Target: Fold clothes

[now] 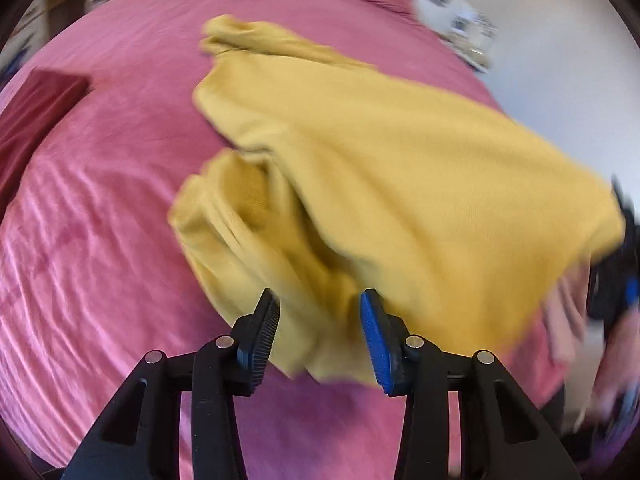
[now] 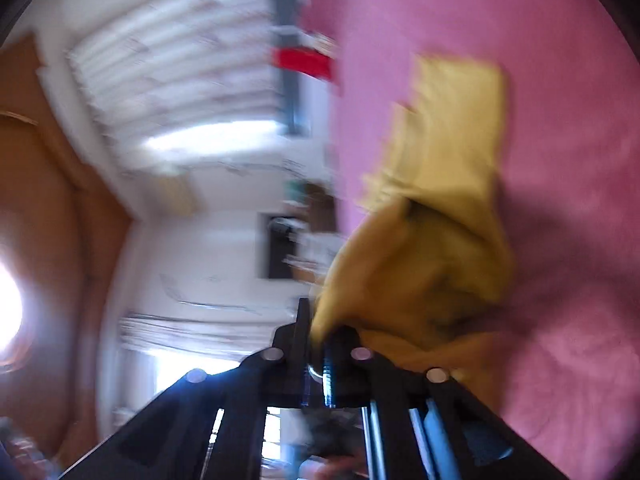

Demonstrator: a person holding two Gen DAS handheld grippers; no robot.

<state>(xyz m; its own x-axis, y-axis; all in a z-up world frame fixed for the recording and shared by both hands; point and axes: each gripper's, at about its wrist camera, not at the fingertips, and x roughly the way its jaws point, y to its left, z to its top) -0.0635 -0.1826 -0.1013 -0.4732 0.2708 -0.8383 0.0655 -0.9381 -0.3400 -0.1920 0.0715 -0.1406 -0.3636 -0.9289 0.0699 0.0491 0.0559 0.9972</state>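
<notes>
In the left wrist view, a mustard-yellow knit garment [image 1: 360,152], soft and matte, lay across a pink plush bedspread [image 1: 100,240] with a rippled nap. Its long axis ran from the far centre of the bed diagonally toward the near right. A bunched, tube-like fold, probably a sleeve, sagged just ahead of the left gripper [image 1: 320,340], whose black, ribbed fingers with blue pads stood apart; cloth lay between and behind the tips, but the pads did not appear to press on it. At the right edge, the right gripper [image 1: 624,264] showed as a dark blur with a blue pad, at the garment's lifted right corner. A flat maroon box-like object [image 1: 40,112] sat well apart on the left of the bed. In the right wrist view, which was rolled sideways and heavily blurred, the right gripper [image 2: 316,344] had its jaws together, clamped on an edge of the yellow garment [image 2: 440,240], which draped away from the tips onto the pink bedspread [image 2: 560,160]. The right hand therefore seemed the one already holding; the left looked nearest the loose sleeve fold, directly in front of its tips.
</notes>
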